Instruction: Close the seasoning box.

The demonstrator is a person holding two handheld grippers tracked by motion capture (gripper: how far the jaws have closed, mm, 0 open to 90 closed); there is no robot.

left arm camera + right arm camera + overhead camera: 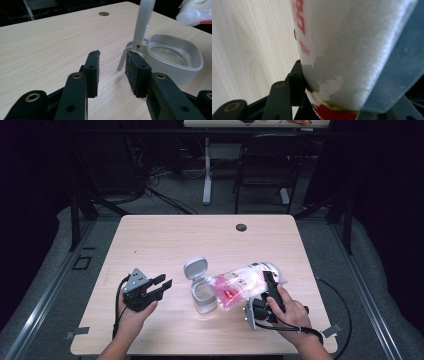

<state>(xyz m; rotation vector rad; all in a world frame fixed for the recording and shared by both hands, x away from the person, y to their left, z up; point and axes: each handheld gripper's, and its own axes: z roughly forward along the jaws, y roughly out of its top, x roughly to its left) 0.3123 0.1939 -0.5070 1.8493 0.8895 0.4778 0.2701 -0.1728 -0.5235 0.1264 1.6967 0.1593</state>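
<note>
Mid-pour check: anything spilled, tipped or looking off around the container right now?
No spill visible on the table. The bag, clamped by the right gripper, lies tilted with its end over the open container, whose lid stands hinged up. The container looks empty. The left gripper is open beside it, holding nothing.

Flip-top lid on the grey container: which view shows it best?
High view: the grey rounded flip-top lid stands open, upright behind the grey clear-bottomed container, its whole outline visible. The left gripper view catches it edge-on as a narrow strip. The right gripper view looks at the white pouch.
</note>
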